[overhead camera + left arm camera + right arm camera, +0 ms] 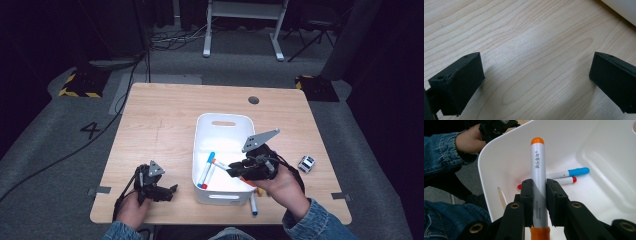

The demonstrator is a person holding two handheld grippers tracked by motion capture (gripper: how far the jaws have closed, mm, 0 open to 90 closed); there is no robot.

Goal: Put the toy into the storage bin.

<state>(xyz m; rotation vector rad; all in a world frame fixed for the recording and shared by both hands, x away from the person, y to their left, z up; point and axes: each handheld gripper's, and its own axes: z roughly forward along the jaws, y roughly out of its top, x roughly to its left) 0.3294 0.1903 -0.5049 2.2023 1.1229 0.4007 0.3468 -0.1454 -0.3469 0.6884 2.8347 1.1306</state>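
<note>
Orange-capped marker (538,177) sits pinched between the fingers of the right gripper (539,191), centre frame, over the white bin (499,157) just inside its near rim. Two markers (564,176) lie on the bin floor beyond. Lower left in the high view, the left gripper (167,191) rests on open desk (160,125), fingers spread.

A: Where do the cameras sit?
B: One looks down over my table (150,130). Mine ride close: left above bare wood, right inside the white bin (506,152), shared overhead.
</note>
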